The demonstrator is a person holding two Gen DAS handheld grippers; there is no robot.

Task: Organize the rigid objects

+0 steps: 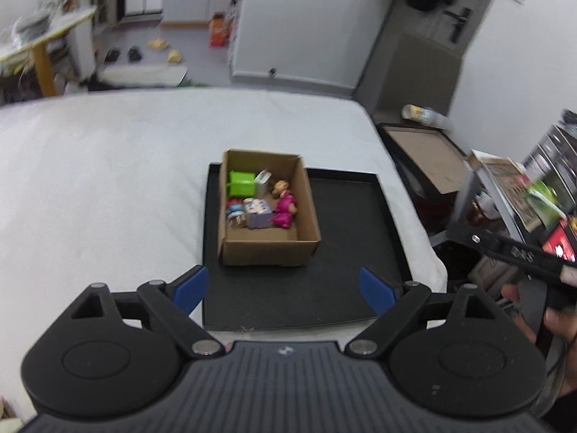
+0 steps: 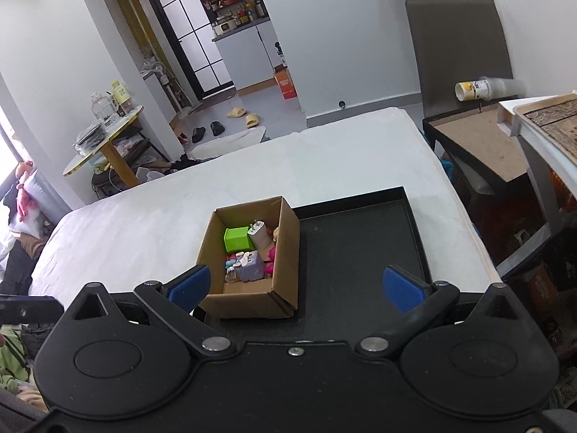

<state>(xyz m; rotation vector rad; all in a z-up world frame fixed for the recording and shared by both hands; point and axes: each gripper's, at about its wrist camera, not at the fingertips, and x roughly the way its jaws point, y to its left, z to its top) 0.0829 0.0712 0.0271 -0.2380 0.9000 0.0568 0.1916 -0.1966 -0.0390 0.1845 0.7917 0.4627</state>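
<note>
A cardboard box (image 1: 268,249) stands on the left part of a black tray (image 1: 342,223) on a white bed. Inside it lie a green cube (image 1: 241,183), a white charger (image 1: 263,180), a pink doll (image 1: 285,204), a lilac block (image 1: 257,213) and a small red and blue figure (image 1: 234,209). My left gripper (image 1: 283,290) is open and empty, above the tray's near edge. My right gripper (image 2: 295,287) is open and empty, above the near side of the box (image 2: 252,301) and tray (image 2: 360,252). The green cube (image 2: 236,239) and lilac block (image 2: 251,265) show there too.
The white bed (image 1: 108,180) spreads left and far of the tray. A dark side table (image 2: 479,144) with a tipped plastic bottle (image 2: 483,88) stands right of the bed. Shelves (image 1: 523,195) with clutter are at the far right. A round table (image 2: 104,137) stands beyond the bed.
</note>
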